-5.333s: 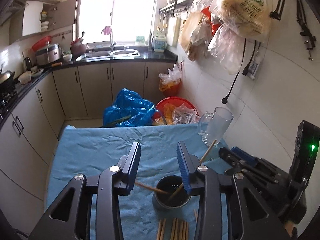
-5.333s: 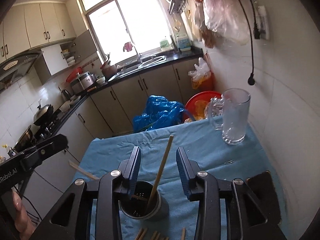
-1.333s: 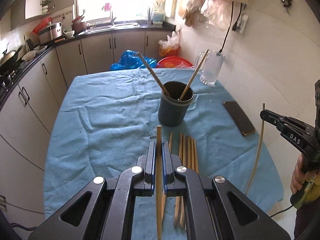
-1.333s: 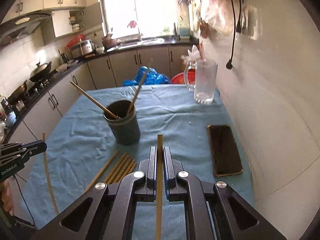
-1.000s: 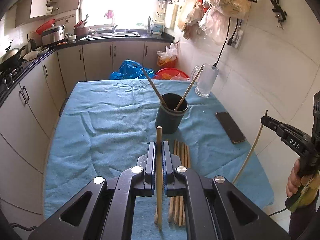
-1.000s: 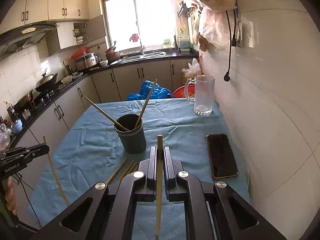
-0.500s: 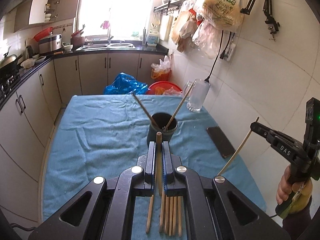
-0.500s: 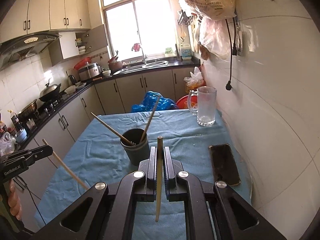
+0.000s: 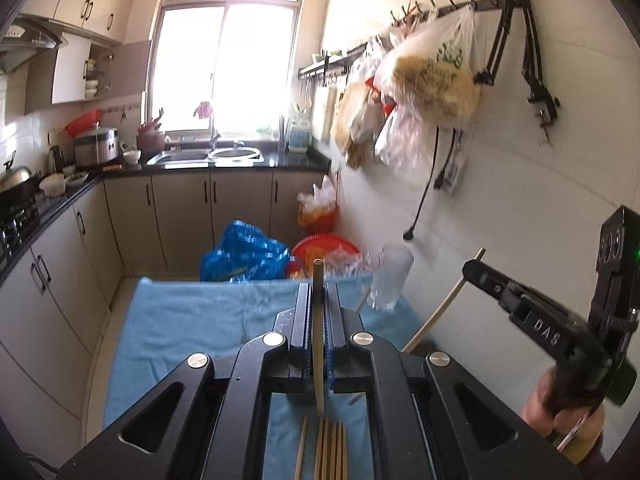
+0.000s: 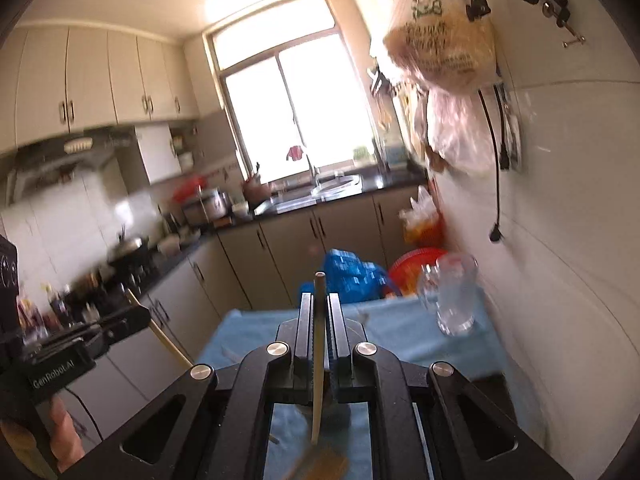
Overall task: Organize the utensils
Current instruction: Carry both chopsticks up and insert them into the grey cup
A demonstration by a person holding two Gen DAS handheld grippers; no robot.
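My left gripper [image 9: 317,292] is shut on a wooden chopstick [image 9: 318,340] that stands upright between its jaws, raised above the blue tablecloth [image 9: 200,320]. Several loose chopsticks [image 9: 330,448] lie on the cloth below it. My right gripper [image 10: 319,300] is shut on another chopstick [image 10: 318,360], also upright. It also shows at the right of the left wrist view [image 9: 472,270], its chopstick [image 9: 440,308] slanting down. The dark utensil cup is mostly hidden behind the gripper bodies; a bit of it shows under the right gripper [image 10: 340,412].
A glass mug [image 10: 456,296] stands at the table's far right corner, also in the left wrist view [image 9: 390,276]. A blue bag [image 9: 244,256] and red basin [image 9: 326,246] sit on the floor beyond. Tiled wall runs along the right; cabinets on the left.
Both grippers have risen and tilted up with their chopsticks, so the views now show more of the kitchen and less table. The cup has slipped out of sight behind the gripper bodies.
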